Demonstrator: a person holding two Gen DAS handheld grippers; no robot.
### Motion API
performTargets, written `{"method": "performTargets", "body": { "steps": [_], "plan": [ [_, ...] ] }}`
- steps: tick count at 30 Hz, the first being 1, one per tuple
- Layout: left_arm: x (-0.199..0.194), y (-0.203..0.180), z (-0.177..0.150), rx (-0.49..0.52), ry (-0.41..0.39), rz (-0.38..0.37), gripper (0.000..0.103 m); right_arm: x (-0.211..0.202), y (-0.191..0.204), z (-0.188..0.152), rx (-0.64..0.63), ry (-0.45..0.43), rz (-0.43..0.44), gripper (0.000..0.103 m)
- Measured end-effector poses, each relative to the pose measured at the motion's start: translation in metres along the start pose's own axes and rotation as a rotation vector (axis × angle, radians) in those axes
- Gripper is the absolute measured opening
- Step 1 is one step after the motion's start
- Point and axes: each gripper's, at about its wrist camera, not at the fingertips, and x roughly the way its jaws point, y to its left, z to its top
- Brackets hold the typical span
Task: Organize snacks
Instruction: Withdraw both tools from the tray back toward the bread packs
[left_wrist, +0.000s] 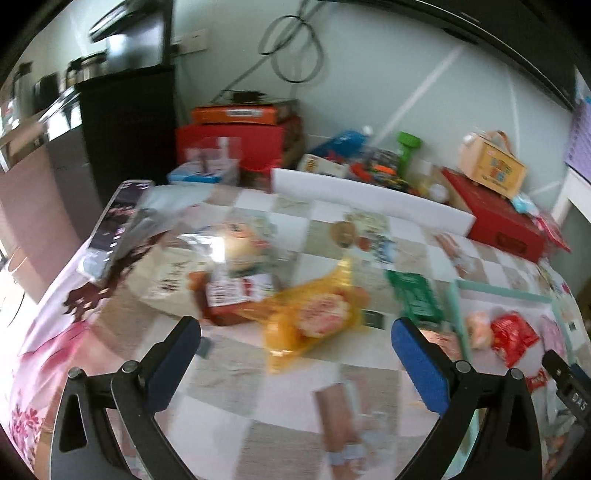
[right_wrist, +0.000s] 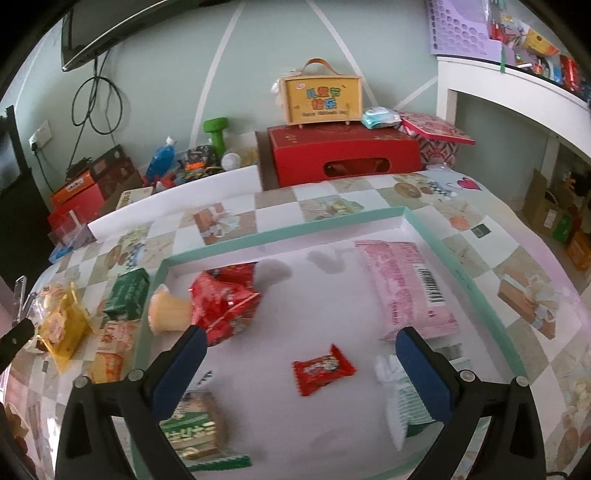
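Snacks lie in two groups: several already rest inside the shallow teal-rimmed tray (right_wrist: 369, 216), among them a pink packet (right_wrist: 404, 286), a large red bag (right_wrist: 225, 299) and a small red candy (right_wrist: 323, 369), while others wait loose on the checked tablecloth (left_wrist: 236, 373) just outside the tray's left wall. We hold our left gripper (left_wrist: 295, 354) over the cloth with its jaws spread wide and nothing between them; the yellow snack bag (left_wrist: 314, 314) sits just ahead of it, blurred in the left wrist view. Our right gripper (right_wrist: 299, 365) hovers above the tray, likewise wide apart and empty. We judge ourselves partway through, between placements. Next, we would lower the left gripper around the yellow bag, close gently on its crinkly film, and carry it over the rim into a bare patch of the tray.
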Motion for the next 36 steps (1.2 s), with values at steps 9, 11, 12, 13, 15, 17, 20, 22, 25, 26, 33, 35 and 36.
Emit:
{"method": "performTargets", "body": {
  "steps": [9,11,12,13,15,17,20,22,25,26,33,35,36],
  "plan": [
    [0.004,0.052,0.002,-0.137,-0.005,0.036,0.103,-0.006,0.025,0.001,-0.042,-0.030,0.018,0.103],
    [0.006,0.059,0.003,-0.163,-0.008,0.035,0.103,-0.009,0.033,0.003,-0.040,-0.040,0.039,0.103],
    [0.007,0.063,0.004,-0.177,-0.008,0.032,0.103,-0.011,0.038,0.004,-0.042,-0.042,0.051,0.103],
    [0.008,0.067,0.005,-0.190,-0.008,0.029,0.103,-0.011,0.041,0.006,-0.045,-0.044,0.059,0.103],
    [0.011,0.073,0.006,-0.209,-0.007,0.030,0.103,-0.013,0.052,0.008,-0.063,-0.050,0.084,0.103],
    [0.013,0.078,0.007,-0.225,-0.010,0.038,0.103,-0.013,0.067,0.010,-0.092,-0.053,0.108,0.103],
    [0.017,0.083,0.009,-0.235,-0.004,0.048,0.103,-0.012,0.087,0.013,-0.129,-0.048,0.135,0.103],
    [0.020,0.083,0.011,-0.232,-0.004,0.049,0.103,-0.010,0.098,0.014,-0.144,-0.043,0.156,0.103],
    [0.023,0.082,0.015,-0.236,-0.014,0.037,0.103,-0.006,0.115,0.018,-0.166,-0.027,0.182,0.103],
    [0.024,0.081,0.017,-0.238,-0.017,0.030,0.103,-0.003,0.121,0.019,-0.177,-0.019,0.189,0.103],
    [0.038,0.062,0.032,-0.197,-0.009,0.002,0.103,0.010,0.141,0.016,-0.210,0.030,0.248,0.103],
    [0.043,0.055,0.040,-0.183,-0.010,-0.008,0.103,0.013,0.144,0.015,-0.217,0.043,0.255,0.103],
    [0.044,0.052,0.044,-0.172,-0.018,-0.009,0.103,0.015,0.145,0.014,-0.221,0.050,0.259,0.103]
  ]
}}
